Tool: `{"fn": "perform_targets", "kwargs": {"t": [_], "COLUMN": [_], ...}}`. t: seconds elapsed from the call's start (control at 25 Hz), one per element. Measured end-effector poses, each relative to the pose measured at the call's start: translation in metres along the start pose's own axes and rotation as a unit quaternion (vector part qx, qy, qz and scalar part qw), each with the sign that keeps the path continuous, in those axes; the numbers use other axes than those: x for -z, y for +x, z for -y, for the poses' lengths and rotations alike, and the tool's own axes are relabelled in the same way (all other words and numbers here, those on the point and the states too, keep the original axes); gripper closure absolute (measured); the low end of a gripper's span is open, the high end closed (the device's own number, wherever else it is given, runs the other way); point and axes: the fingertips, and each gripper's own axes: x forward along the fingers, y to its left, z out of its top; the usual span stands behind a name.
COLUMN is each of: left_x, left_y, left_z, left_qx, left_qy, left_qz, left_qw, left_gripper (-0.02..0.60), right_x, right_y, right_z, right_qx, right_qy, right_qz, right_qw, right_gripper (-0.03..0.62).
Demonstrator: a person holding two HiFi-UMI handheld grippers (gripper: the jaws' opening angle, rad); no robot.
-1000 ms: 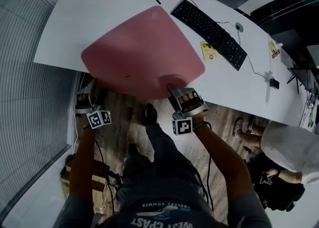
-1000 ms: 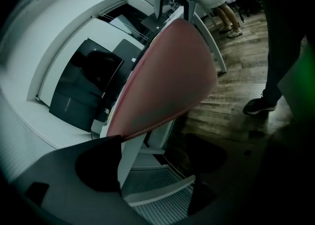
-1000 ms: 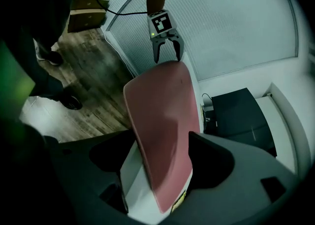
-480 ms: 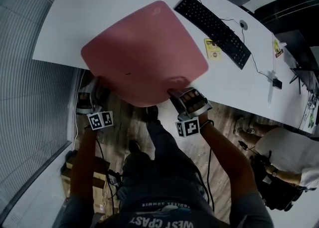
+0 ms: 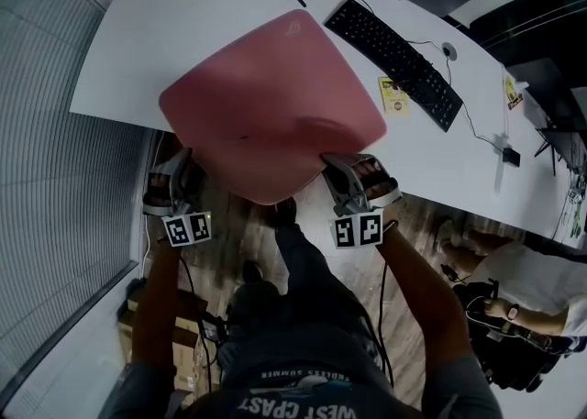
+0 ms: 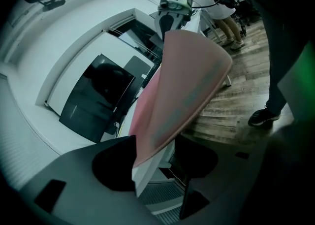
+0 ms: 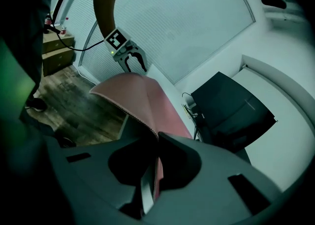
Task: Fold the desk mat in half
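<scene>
Newly closed, right gripper [image 5: 345, 168] fingers are clamping flat pink soft desk mat [image 5: 266, 101] at its near edge; left gripper [image 5: 186, 170] fingers are closing around it, fold unstarted.

Pink desk mat [image 5: 266, 105]: smooth, matt, pliable like soft faux leather, with a stitched edge showing in the right gripper view. Smooth white table [image 5: 119, 50], faintly satin. Matt black plastic keyboard [image 5: 399, 50]. Wood-plank floor [image 5: 234, 225], grained and dull. Yellow paper label [image 5: 394, 96], flat, just beside the keyboard
</scene>
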Motion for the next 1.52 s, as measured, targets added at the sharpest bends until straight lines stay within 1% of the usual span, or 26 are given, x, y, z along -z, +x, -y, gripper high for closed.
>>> {"fn": "perform_targets", "kwargs": {"t": [0.16,0.28,0.44,0.68,0.88,1.12,1.52], "left_x": [-0.012,-0.019,-0.028,-0.039,-0.048,-0.052,-0.044], "left_y": [-0.005,-0.008,-0.008,0.009,0.033,0.067,0.127], "left_z": [-0.009,-0.025,-0.053,-0.094,-0.122,-0.147,-0.15], "left_qx": [0.003,-0.001,-0.016,-0.041,-0.046,-0.036,-0.002], "left_qy": [0.003,-0.016,-0.036,-0.062,-0.074,-0.086,-0.106], "left_qz": [0.015,0.021,0.028,0.026,0.014,-0.006,-0.039], "left_qw": [0.9999,0.9996,0.9988,0.9969,0.9961,0.9956,0.9936], "left_gripper": [0.448,0.494,0.529,0.532,0.531,0.529,0.529], "right_x": [0.0,-0.001,-0.001,0.007,0.016,0.027,0.056], "right_y": [0.001,0.002,0.007,0.016,0.028,0.048,0.094], "right_z": [0.018,0.031,0.046,0.065,0.083,0.104,0.114], "right_qx": [0.012,0.017,0.023,0.026,0.024,0.017,-0.014], "right_qy": [0.017,0.034,0.049,0.076,0.101,0.133,0.17], "right_qz": [0.002,0.002,0.001,-0.001,-0.009,-0.019,-0.049], "right_qw": [1.0,0.999,0.999,0.997,0.995,0.991,0.984], "right_gripper": [0.554,0.554,0.554,0.554,0.554,0.554,0.554]}}
